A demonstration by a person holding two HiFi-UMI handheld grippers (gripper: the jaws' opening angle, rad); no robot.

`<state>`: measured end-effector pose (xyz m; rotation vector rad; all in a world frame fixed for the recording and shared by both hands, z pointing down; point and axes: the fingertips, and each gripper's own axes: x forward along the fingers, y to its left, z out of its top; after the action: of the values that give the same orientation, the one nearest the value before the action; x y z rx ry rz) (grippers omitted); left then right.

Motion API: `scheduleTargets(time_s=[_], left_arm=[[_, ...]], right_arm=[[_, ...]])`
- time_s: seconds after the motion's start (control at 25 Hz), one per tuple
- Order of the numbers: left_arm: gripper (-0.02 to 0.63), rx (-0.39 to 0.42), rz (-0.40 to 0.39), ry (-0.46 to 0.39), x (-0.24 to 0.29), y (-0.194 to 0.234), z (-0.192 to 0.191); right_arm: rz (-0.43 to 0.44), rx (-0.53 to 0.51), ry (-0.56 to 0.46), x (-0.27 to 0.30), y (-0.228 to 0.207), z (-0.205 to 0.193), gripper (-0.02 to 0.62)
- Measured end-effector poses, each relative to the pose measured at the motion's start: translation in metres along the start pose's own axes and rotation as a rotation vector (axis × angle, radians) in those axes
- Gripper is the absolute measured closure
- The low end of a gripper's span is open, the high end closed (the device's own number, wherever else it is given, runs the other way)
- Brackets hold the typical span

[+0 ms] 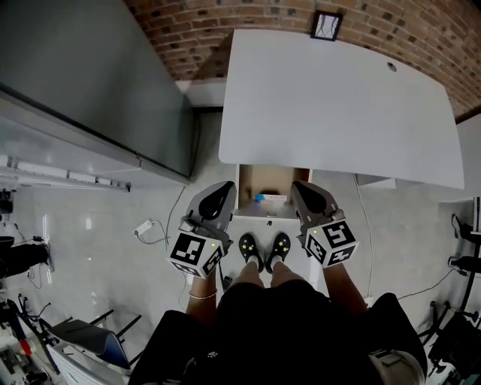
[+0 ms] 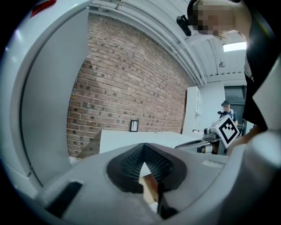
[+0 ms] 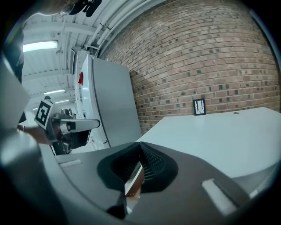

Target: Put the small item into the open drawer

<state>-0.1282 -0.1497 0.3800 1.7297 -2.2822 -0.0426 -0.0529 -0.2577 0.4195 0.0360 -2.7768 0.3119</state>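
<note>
Head view: the open drawer [image 1: 240,188] juts out from under the white table [image 1: 338,105], and a small blue item [image 1: 259,198] seems to lie inside it, near its front left. The left gripper [image 1: 218,197] and right gripper [image 1: 307,197] are held at either side. Left gripper view: its jaws are pressed together on nothing. Right gripper view: likewise closed and empty. Any further handling would need one gripper's jaws spread first, then a straight descent clear of the drawer walls

A white table [image 1: 338,98] stands before a brick wall [image 1: 248,19] bearing a small framed picture [image 1: 326,25]; a white cable [image 1: 169,218] lies on the floor [image 1: 90,256].
</note>
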Motion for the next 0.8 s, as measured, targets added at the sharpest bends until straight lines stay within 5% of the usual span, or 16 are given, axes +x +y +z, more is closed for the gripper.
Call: scheduleTargets(time_s=[0.8], left_arm=[[0.607, 0.089, -0.155, -0.069, 0.025, -0.059, 0.062]], right_arm=[[-0.074, 0.015, -0.146, -0.057, -0.019, 0.074, 0.584]])
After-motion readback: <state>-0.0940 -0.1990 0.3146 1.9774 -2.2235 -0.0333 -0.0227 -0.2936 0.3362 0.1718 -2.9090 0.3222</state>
